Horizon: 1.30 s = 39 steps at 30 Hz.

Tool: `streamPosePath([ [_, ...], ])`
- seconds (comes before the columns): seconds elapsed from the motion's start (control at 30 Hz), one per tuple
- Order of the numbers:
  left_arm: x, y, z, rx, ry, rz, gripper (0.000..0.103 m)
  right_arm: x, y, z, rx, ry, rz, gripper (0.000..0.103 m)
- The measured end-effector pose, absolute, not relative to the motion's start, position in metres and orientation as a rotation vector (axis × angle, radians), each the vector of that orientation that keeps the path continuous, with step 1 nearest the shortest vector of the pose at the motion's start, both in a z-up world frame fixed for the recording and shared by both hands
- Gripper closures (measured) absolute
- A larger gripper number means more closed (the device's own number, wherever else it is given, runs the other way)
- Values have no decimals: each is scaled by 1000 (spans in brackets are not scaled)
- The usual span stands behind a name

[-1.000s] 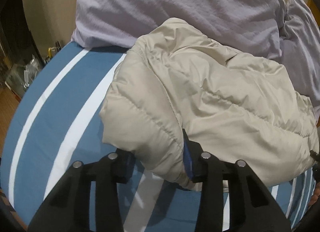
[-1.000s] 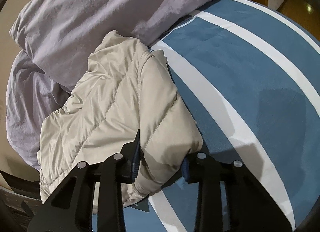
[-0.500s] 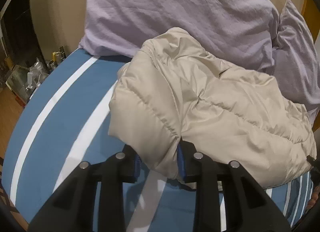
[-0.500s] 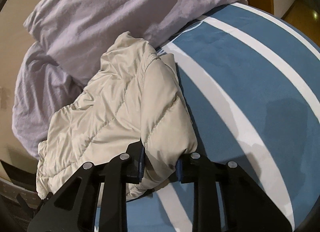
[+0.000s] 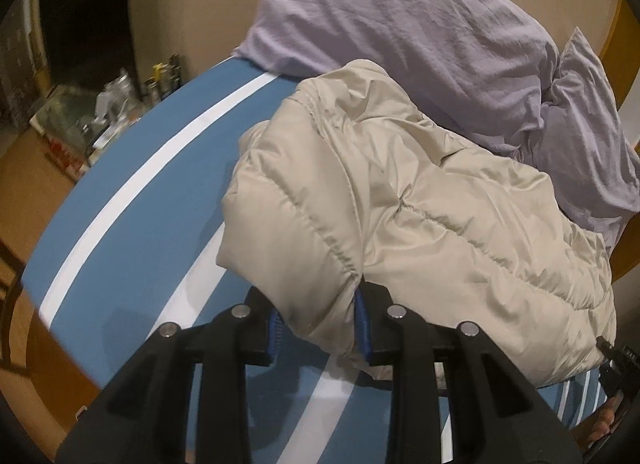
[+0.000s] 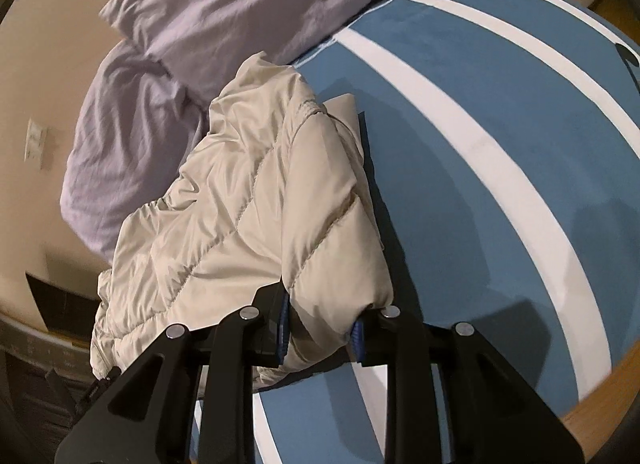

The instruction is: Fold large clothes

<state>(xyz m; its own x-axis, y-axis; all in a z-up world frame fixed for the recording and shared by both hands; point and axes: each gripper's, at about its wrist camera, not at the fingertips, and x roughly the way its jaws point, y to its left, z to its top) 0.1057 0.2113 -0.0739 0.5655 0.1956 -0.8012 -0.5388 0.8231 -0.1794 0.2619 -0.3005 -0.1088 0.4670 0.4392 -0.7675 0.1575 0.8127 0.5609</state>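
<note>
Both grippers are clamped on the beige puffer jacket (image 5: 400, 200): the left gripper (image 5: 320, 324) pinches one near corner, the right gripper (image 6: 320, 328) another. It lies bunched on the blue-and-white striped bed (image 6: 480, 184), touching the lilac pillows (image 5: 400, 16).

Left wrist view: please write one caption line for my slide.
Left gripper pinches the near edge of a beige puffer jacket on a blue-and-white striped bed.
</note>
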Motion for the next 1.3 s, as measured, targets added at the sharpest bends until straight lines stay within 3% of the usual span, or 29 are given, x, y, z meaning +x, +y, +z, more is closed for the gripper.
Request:
streamPosePath([
  [0.13,92,209,-82,-434,890,467,70,257,-297,-102,549,1100,178,72],
  [0.27,89,210,-85,-455,894,504,59,254,-302,-88,469,1078,86,46],
  [0.3,88,211,-85,-471,897,510,56,254,-303,-84,447,1054,65,44],
  [0.47,86,215,-90,-509,900,519,30,261,-294,-67,346,1010,72,43],
  [0.67,89,226,-96,-584,902,549,17,267,-226,-58,189,989,211,43],
  [1.0,102,237,-106,-679,897,551,13,263,-138,-73,-11,1008,353,37],
  [1.13,110,237,-109,-712,887,546,14,256,-125,-88,-81,1015,351,25],
  [1.3,117,235,-105,-728,851,556,35,254,-118,-108,-135,1005,340,22],
])
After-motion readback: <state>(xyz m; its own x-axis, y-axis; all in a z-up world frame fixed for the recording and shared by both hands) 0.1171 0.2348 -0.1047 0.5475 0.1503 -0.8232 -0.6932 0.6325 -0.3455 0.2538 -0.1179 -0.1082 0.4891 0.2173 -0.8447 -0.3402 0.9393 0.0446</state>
